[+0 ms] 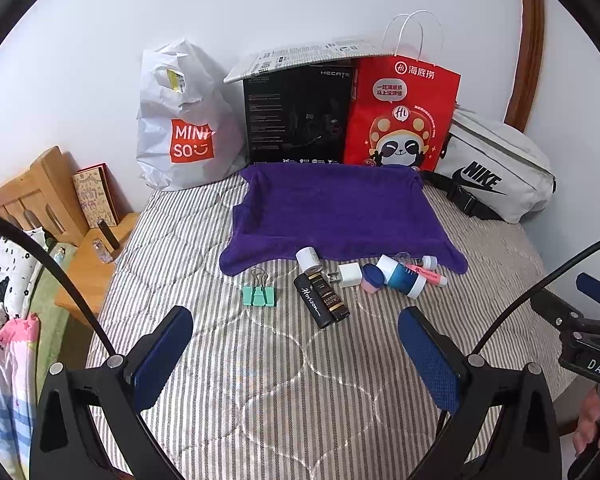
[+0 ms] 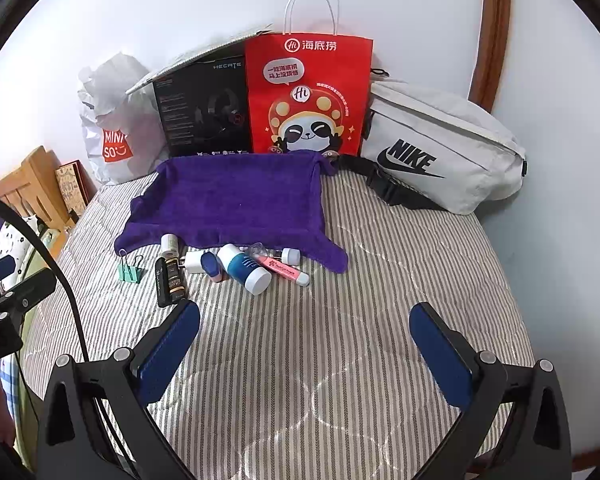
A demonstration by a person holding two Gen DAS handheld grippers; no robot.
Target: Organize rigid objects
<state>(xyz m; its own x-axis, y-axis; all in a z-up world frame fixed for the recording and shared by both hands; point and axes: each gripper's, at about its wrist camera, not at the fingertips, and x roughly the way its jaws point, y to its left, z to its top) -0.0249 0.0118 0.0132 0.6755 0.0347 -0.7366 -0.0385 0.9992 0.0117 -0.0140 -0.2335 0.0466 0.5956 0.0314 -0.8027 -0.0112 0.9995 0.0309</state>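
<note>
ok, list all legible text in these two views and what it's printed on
"MINI SO": white plastic bag
"HECATE": black headset box; its fine print is too small to read
"海底捞", "Hi": red paper bag
"NIKE": grey waist bag
"Horizon", roughly: black tube
"DAS": right gripper body
Pink highlighter label: blurred
</note>
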